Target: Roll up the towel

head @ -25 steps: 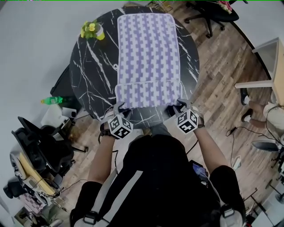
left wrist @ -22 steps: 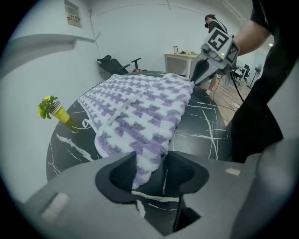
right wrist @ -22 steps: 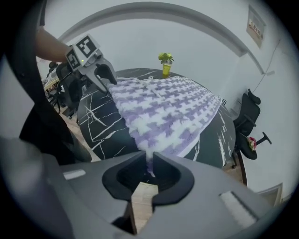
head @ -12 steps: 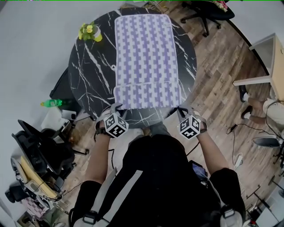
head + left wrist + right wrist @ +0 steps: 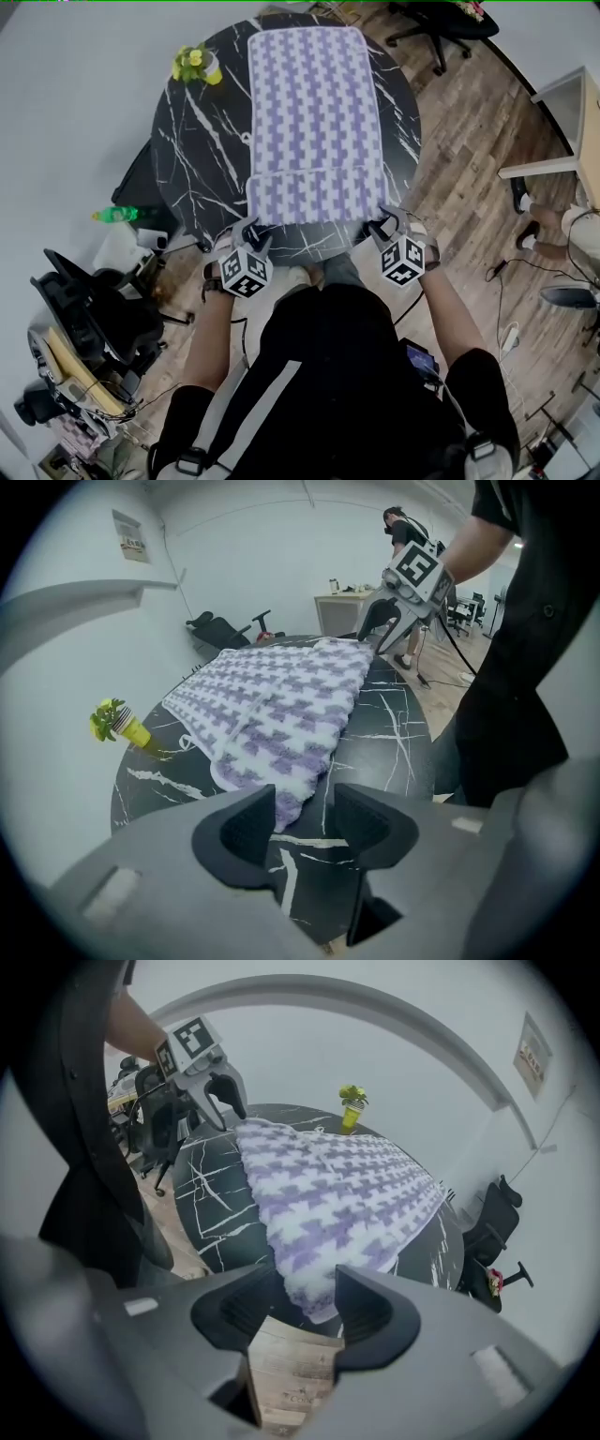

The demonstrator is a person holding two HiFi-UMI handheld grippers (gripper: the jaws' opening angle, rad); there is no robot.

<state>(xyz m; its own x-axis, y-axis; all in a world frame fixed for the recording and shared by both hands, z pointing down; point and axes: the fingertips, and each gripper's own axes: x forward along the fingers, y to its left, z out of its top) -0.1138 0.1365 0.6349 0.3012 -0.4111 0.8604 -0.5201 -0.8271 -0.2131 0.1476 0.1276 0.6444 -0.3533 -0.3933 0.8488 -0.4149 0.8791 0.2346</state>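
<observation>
**Progress.** The towel (image 5: 309, 103) is laid lengthwise on the round black table (image 5: 192, 159), from the far rim to the near one. At its near end, a first thick fold or turn (image 5: 314, 197) is seen as a raised band across the full width. The rest of the towel lies flat and unrolled. The task is therefore judged to be at an early stage: one turn is formed, and most of the length is left to be rolled toward the far edge.

**Tongs.** The left gripper (image 5: 253, 234) is positioned at the near left corner of the turn. Its jaws are opening, and the towel corner is seen between them with a gap on either side, so it is not pinched. The right gripper (image 5: 382, 225) is positioned at the near right corner. Its jaws are likewise opening, with the towel corner lying loosely between them and not clamped. Both tongs are thus read as released.

**Inventory.**
- Towel: one, purple and white.
- Table: one.
- Grippers: two, one at each near corner.
- Flower pot (image 5: 194, 64): one, yellow, at the far left of the table, clear of the towel.
- Green bottle (image 5: 117, 214): one, on the floor beside the table.
</observation>
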